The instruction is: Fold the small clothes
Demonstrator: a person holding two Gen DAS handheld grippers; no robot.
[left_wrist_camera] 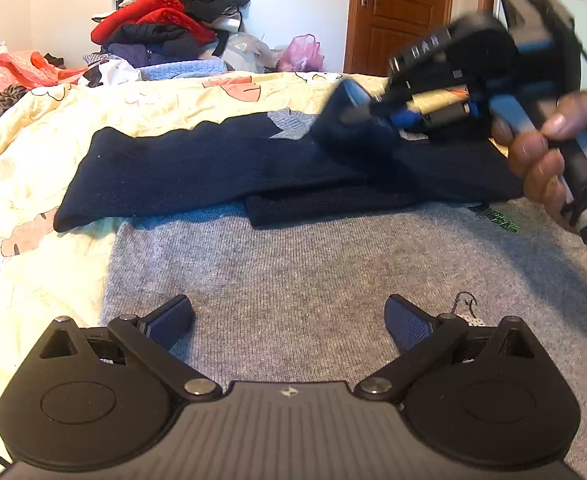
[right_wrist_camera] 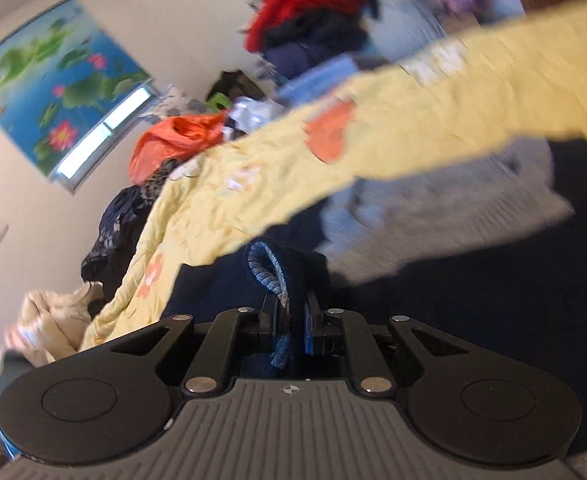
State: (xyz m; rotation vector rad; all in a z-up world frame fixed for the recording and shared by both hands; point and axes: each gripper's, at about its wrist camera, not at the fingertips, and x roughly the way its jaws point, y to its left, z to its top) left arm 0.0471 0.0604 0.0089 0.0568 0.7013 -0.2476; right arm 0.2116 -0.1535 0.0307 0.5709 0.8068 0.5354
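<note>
My right tongs [right_wrist_camera: 293, 320] blurred, clamped on navy garment [left_wrist_camera: 213, 172] edge, my left tongs [left_wrist_camera: 289, 320] wide over grey sweater [left_wrist_camera: 313, 264], clothes pile [left_wrist_camera: 165, 28] beyond on bed [left_wrist_camera: 33, 184].

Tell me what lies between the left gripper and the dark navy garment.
In the left wrist view, only bare grey knit fabric stretches from the open left gripper to the dark navy garment.
</note>
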